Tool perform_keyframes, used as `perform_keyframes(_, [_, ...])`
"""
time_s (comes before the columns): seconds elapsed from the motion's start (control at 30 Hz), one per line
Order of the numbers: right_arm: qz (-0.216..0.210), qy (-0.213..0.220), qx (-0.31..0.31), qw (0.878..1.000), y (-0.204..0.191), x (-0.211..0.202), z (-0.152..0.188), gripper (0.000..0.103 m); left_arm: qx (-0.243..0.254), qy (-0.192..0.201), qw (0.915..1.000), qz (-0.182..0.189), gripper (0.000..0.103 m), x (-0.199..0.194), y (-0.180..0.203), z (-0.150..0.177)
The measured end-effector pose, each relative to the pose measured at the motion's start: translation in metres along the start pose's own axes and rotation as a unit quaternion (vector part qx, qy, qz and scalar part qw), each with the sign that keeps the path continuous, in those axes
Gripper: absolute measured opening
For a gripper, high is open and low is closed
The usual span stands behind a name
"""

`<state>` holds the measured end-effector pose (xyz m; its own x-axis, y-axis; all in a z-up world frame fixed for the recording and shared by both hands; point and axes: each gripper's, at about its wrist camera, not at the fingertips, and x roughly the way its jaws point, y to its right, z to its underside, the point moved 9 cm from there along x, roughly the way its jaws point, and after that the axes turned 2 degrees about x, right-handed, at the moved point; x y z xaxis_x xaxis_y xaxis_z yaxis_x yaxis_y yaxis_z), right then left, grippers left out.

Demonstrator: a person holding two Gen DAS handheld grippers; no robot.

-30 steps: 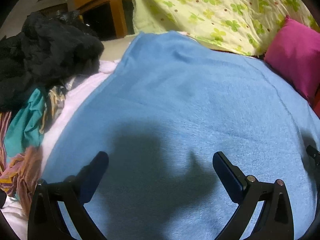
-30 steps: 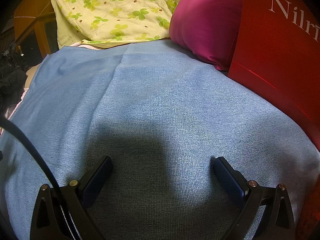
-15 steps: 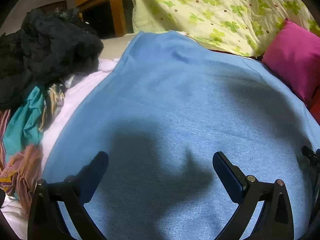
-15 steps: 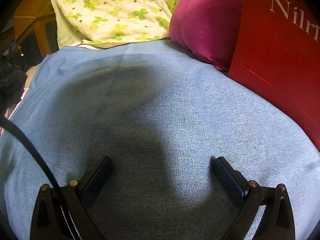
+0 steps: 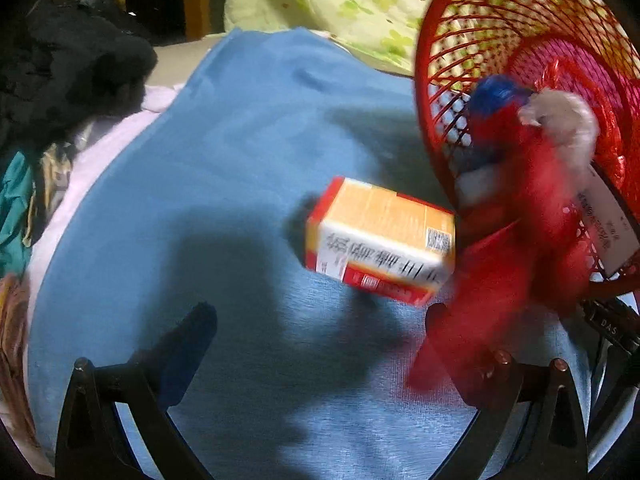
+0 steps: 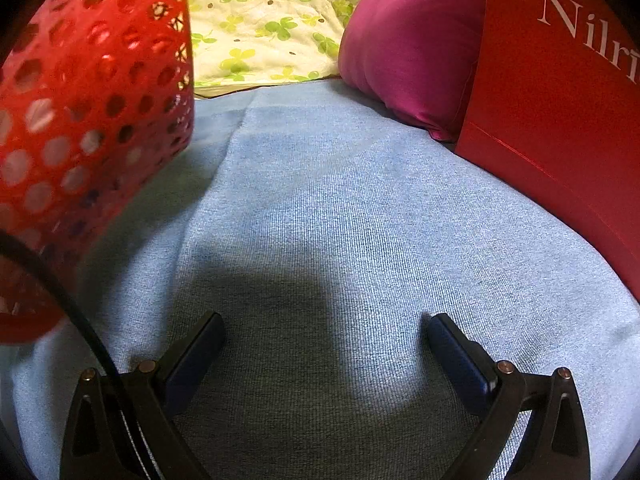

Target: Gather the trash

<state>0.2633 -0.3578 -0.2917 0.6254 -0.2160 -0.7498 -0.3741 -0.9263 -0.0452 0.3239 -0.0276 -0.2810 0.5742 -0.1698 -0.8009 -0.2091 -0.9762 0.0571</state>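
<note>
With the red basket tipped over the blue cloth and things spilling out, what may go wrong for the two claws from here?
1. The box and the red wrapper are blurred, so they look to be in motion; they may roll or slide toward the clothes pile and be hard to find.
2. The basket hangs close over the open left claw; it might hit it.
3. The open right claw sees only the basket wall, so it may reach blindly.

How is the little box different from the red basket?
The box is solid cardboard, orange and white with printing; the basket is red mesh full of holes. The box is smaller and lies out on the blue cloth; the basket is tipped over, with things inside. Both look blurred.
</note>
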Motion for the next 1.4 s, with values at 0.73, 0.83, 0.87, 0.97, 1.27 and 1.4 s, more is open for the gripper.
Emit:
perform_keyframes(0.73, [0.000,0.000,0.000,1.000,0.000,0.000,0.000,0.103,0.026,0.010,0.9996,-0.008,0.103,-0.008,0.012,0.001])
perform_keyframes(0.83, [0.000,0.000,0.000,1.000,-0.001,0.000,0.000,0.103,0.035,0.023,0.9990,-0.013,0.103,-0.014,0.013,0.000])
perform_keyframes(0.87, [0.000,0.000,0.000,1.000,-0.001,0.000,0.000,0.103,0.040,0.029,0.9987,-0.015,0.103,-0.016,0.014,0.000])
perform_keyframes(0.97, [0.000,0.000,0.000,1.000,-0.001,0.000,0.000,0.103,0.055,0.051,0.9970,-0.018,0.103,-0.028,0.016,-0.002])
perform_keyframes(1.27, [0.000,0.000,0.000,1.000,-0.001,0.000,0.000,0.103,0.085,0.084,0.9928,-0.014,0.103,-0.055,0.030,-0.004])
perform_keyframes(1.4, [0.000,0.000,0.000,1.000,-0.001,0.000,0.000,0.103,0.101,0.084,0.9913,-0.011,0.103,-0.061,0.044,-0.003])
